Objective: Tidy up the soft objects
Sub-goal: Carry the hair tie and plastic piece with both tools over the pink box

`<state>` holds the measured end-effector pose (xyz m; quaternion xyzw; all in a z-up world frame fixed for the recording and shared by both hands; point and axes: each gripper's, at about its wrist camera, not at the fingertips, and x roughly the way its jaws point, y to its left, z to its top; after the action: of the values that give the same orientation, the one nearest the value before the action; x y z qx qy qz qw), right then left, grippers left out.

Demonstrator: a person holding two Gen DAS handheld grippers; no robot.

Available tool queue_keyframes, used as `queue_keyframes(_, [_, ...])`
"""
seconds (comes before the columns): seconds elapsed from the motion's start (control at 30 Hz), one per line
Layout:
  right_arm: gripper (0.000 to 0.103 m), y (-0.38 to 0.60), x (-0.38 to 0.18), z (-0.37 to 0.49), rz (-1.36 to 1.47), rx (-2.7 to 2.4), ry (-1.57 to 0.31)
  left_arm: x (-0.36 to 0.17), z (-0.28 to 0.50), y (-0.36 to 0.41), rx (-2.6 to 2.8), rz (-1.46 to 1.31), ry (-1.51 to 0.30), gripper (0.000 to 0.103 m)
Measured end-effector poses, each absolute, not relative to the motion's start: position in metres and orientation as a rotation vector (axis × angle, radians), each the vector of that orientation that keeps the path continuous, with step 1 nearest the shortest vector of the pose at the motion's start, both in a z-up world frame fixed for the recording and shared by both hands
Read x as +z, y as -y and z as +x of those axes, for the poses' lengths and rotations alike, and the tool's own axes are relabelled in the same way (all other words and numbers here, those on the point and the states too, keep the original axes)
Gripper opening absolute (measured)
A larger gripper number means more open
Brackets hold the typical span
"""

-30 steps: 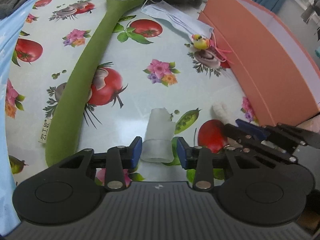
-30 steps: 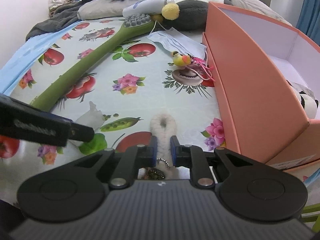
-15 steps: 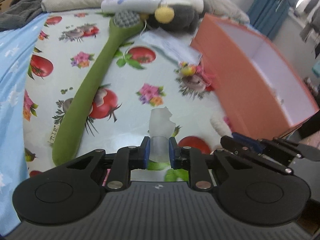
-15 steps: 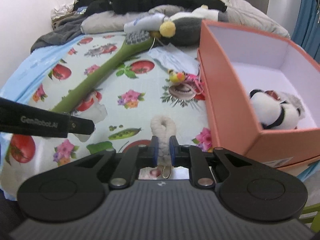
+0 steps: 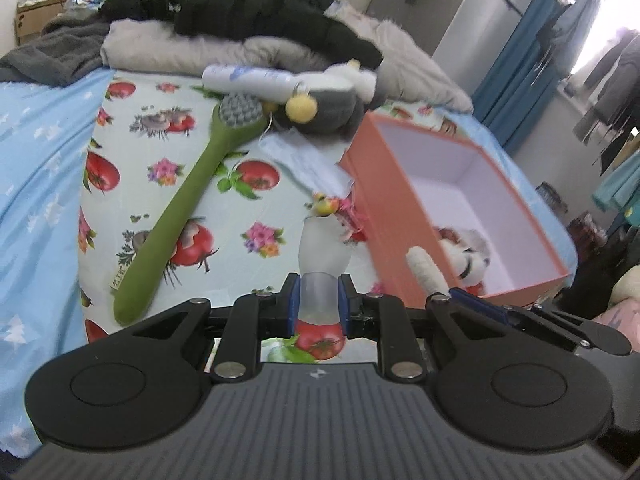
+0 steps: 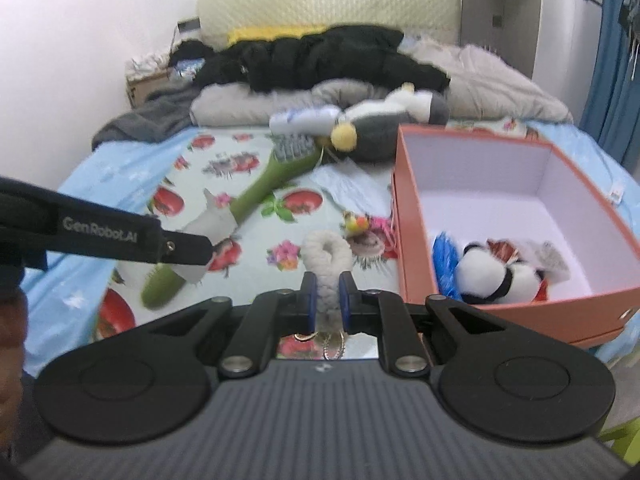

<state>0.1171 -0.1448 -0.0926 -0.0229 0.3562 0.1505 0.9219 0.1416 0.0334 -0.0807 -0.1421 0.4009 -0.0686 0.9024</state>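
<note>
My left gripper (image 5: 319, 300) is shut on a translucent white soft sleeve (image 5: 324, 256), held in the air above the tomato-print sheet (image 5: 132, 184). My right gripper (image 6: 328, 296) is shut on a white fluffy plush loop (image 6: 326, 252) with metal rings hanging under it. Both hang just left of the orange box (image 6: 416, 240), which holds a panda plush (image 6: 492, 276). In the right wrist view the left gripper's fingers (image 6: 188, 246) come in from the left with the sleeve (image 6: 212, 220). The plush loop (image 5: 424, 272) also shows at the right of the left wrist view.
A long green brush (image 5: 180, 216) lies slantwise on the sheet. A face mask (image 5: 304, 160), a small yellow bird toy (image 5: 326, 206), a grey penguin plush (image 5: 320, 108) and a white tube (image 5: 248, 78) lie beyond. Piled clothes fill the far end of the bed.
The left jaws closed on the translucent sleeve. Both grippers then rose off the sheet with their items, and the inside of the orange box came into view.
</note>
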Motion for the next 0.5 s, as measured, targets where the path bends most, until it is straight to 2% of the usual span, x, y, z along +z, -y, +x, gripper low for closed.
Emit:
queue_keyframes(0.23, [0.015,0.156,-0.05,0.091,-0.028,0.318,-0.635,-0.056,0.111,-0.025,-0.155,-0.303,-0.77,0.023])
queue_keyframes(0.5, [0.015,0.174,-0.03,0.064,-0.006,0.325,-0.578,-0.038,0.091,-0.004,-0.19,-0.296,-0.72,0.023])
